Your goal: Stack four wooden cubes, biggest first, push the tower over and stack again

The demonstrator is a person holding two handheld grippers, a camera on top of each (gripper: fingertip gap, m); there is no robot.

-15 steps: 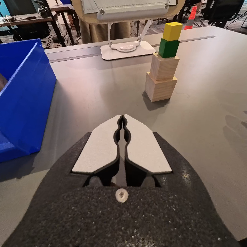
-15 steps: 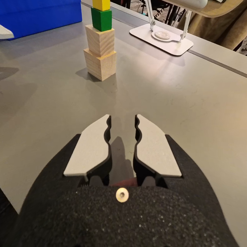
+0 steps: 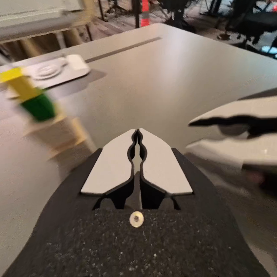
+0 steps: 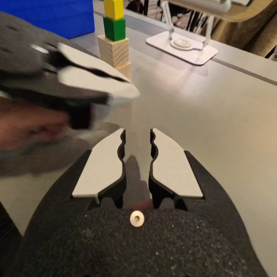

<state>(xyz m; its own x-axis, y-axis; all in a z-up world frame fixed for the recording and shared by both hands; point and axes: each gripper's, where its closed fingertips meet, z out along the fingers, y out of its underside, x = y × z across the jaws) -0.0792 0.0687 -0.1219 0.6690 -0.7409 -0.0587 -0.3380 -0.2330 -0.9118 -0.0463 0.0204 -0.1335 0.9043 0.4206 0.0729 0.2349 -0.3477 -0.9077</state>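
The four-cube tower [image 4: 115, 39] is being kept upright at twelve o'clock in the right wrist view, while the left gripper [image 3: 137, 131], jaws pressed together and empty, is being presented beside it, apparently for the push, the right gripper [image 4: 137, 131] being held open, clear.

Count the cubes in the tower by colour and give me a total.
Yellow cube: 1
Green cube: 1
Plain wood cubes: 2, the upper one and the bottom one, which is partly hidden behind the left gripper
Total: 4
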